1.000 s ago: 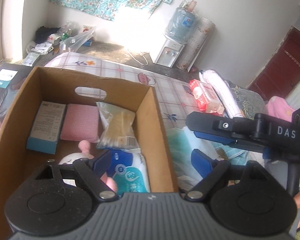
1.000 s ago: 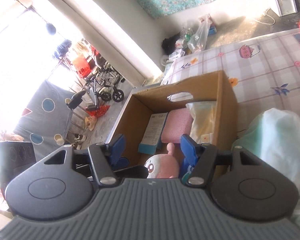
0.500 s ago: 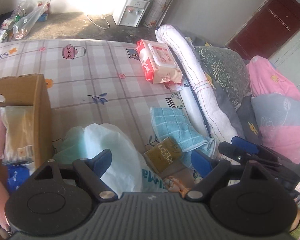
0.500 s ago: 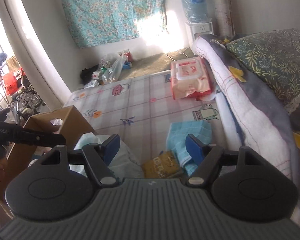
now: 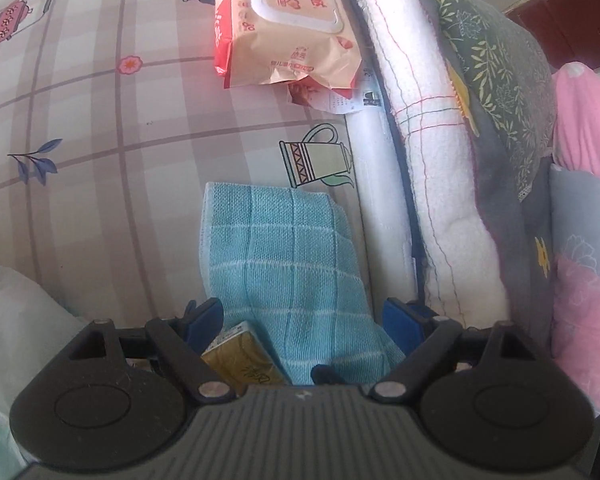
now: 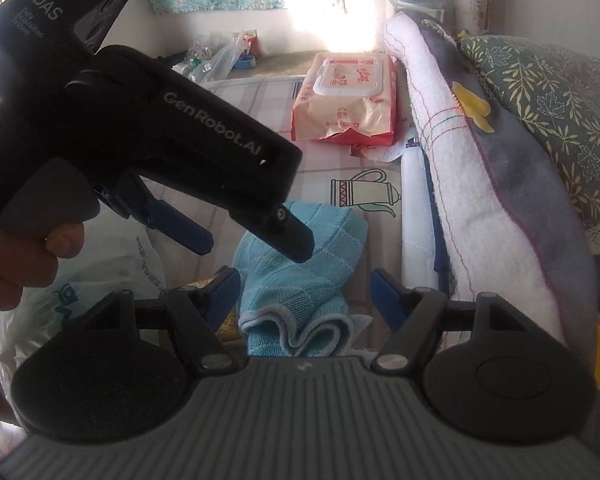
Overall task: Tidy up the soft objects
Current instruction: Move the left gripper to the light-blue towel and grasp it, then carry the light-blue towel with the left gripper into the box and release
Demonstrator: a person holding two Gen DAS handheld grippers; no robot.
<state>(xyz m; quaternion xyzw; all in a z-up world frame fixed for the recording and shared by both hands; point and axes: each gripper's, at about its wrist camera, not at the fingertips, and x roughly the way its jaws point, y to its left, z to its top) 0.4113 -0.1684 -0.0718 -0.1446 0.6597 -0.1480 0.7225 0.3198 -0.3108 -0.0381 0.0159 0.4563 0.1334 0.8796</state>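
A folded light-blue checked towel (image 5: 284, 264) lies on the plaid bed sheet, also in the right wrist view (image 6: 300, 280). My left gripper (image 5: 300, 316) is open, its blue fingers on either side of the towel's near end, with a small gold packet (image 5: 240, 356) by the left finger. My right gripper (image 6: 304, 292) is open and empty, straddling the towel's folded near edge. The left gripper's body (image 6: 140, 120) hangs over the towel in the right wrist view.
A red-and-cream wet-wipes pack (image 5: 284, 20) lies farther up the sheet. A rolled white blanket (image 5: 432, 152) and pillows (image 5: 500, 80) line the right side. A white plastic bag (image 5: 16, 336) sits at the left.
Both grippers have swung away from the cardboard box and its contents and moved down close over the blue towel. The box is out of view now.
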